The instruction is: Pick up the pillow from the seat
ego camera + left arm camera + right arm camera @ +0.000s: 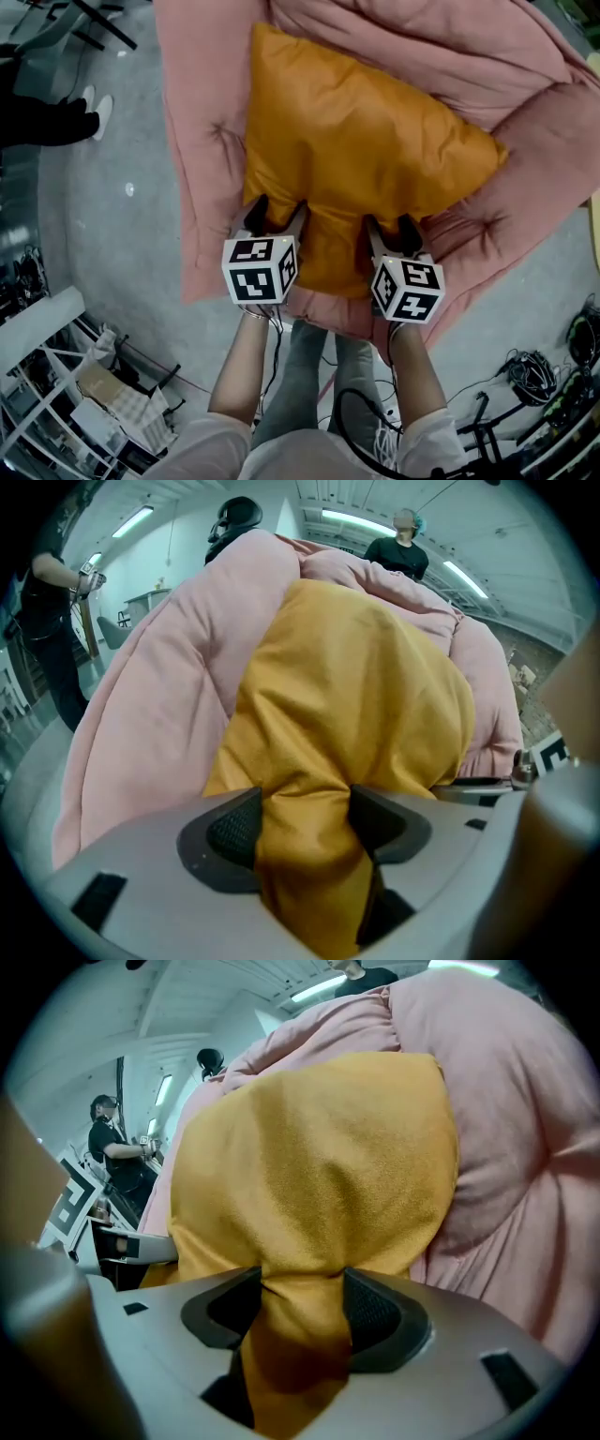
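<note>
Grey concrete floor point(112, 225) surrounds a pink padded seat point(202, 141); the orange pillow point(356, 159) lies on the seat, filling its middle, one corner towards the seat's back; the left gripper point(277, 208) and the right gripper point(392, 225) sit side by side at the seat's front edge, each with jaws spread wide yet clamped on bunched fabric of the pillow's near edge.

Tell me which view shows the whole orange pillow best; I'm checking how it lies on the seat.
The head view: nearly the whole pillow shows, lying on the pink seat, its near edge in the left gripper and right gripper. Each gripper view shows only that edge bunched between its own jaws, the rest foreshortened behind.
</note>
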`<act>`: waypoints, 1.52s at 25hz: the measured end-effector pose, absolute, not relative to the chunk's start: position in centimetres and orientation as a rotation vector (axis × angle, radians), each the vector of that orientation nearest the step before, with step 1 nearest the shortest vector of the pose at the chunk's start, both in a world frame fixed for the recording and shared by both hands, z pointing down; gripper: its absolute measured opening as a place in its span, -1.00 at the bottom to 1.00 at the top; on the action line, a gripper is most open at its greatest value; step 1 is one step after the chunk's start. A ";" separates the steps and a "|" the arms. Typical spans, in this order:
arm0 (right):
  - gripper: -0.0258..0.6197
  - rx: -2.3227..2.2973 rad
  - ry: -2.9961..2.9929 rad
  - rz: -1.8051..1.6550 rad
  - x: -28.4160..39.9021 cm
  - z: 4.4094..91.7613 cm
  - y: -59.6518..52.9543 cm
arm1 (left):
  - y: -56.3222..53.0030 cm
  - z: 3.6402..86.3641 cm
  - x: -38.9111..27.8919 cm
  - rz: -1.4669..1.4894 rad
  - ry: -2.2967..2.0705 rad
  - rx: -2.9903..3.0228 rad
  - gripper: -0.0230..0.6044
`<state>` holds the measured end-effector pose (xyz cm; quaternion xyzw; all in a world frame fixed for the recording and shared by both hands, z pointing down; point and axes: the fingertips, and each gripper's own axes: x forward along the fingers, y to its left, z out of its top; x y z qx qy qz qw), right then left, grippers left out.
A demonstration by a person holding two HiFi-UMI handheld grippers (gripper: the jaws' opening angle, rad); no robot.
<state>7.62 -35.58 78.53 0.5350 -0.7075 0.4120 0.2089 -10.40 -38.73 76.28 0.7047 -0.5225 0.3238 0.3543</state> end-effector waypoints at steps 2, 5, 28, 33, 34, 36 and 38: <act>-0.08 1.481 -1.963 1.162 7.5 78.9 -35.8 | -38.8 76.6 -10.4 0.852 -1.368 1.825 -0.01; -0.18 1.484 -1.959 1.193 7.6 78.9 -36.1 | -39.0 76.7 -10.2 0.873 -1.378 1.831 -0.13; -0.79 1.567 -1.968 1.096 7.8 70.4 -33.3 | -35.4 67.6 -9.4 0.615 -1.405 1.864 -0.87; -0.79 1.581 -1.988 1.046 8.1 67.2 -31.8 | -33.4 64.7 -9.2 0.586 -1.364 1.908 -0.87; -0.79 1.577 -1.990 1.034 8.1 66.6 -31.4 | -33.0 64.0 -9.3 0.584 -1.355 1.916 -0.87; -0.79 1.566 -1.990 1.021 7.7 65.2 -30.3 | -31.7 62.5 -9.7 0.583 -1.341 1.925 -0.87; -0.79 1.565 -1.996 1.006 7.2 63.4 -29.1 | -30.4 60.8 -10.2 0.569 -1.333 1.933 -0.87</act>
